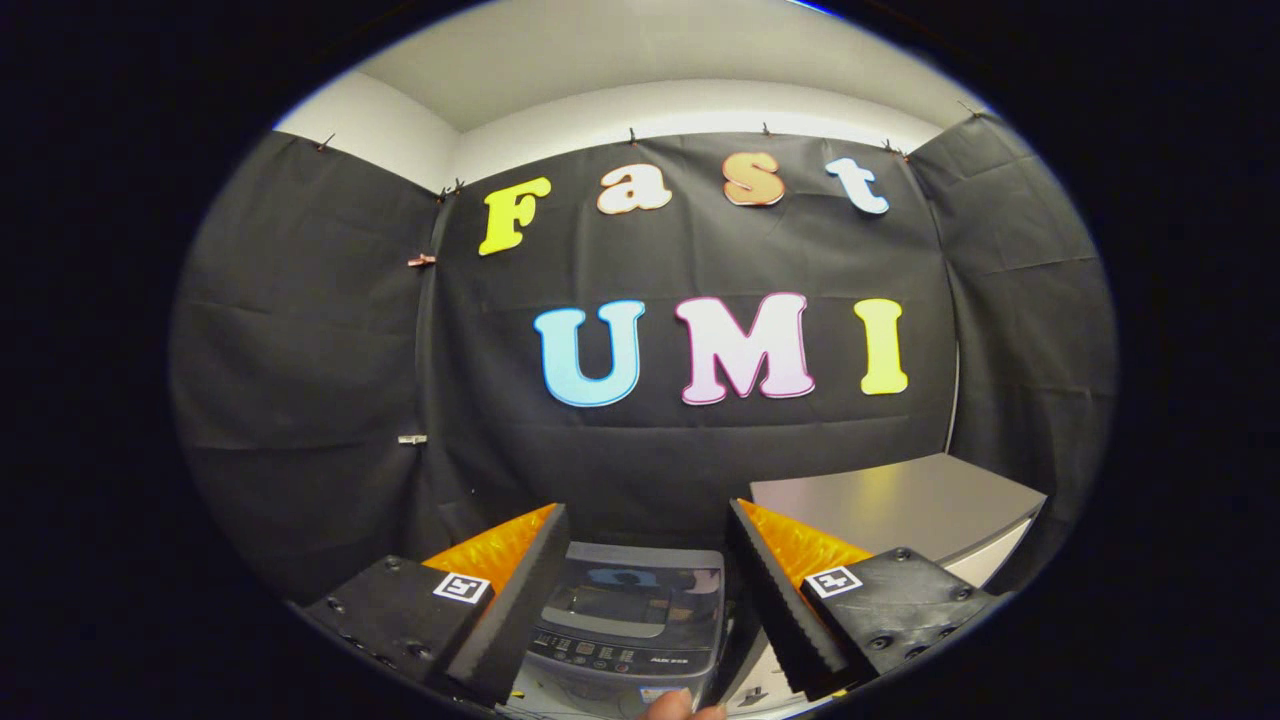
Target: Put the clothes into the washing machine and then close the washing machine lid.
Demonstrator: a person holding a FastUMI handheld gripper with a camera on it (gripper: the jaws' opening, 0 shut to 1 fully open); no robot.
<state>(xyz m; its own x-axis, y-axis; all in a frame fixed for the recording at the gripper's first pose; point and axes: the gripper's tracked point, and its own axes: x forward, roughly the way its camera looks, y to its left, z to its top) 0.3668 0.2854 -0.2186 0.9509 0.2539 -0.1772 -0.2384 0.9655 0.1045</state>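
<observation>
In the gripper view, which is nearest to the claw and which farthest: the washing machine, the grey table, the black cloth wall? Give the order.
The claw is open, holding nothing.
1. Washing machine: between the fingers, just below and ahead.
2. Grey table: beyond the right finger, beside the machine.
3. Black cloth wall: farthest, behind both.

Dim booth, lit from above: glare sheens the grey tabletop (890, 500) beside the washing machine (625, 625); fisheye bends the edges, focus sharp.

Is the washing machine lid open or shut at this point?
Shut: the lid lies flat on the washing machine, seen between the open tongs, which hold nothing.
</observation>
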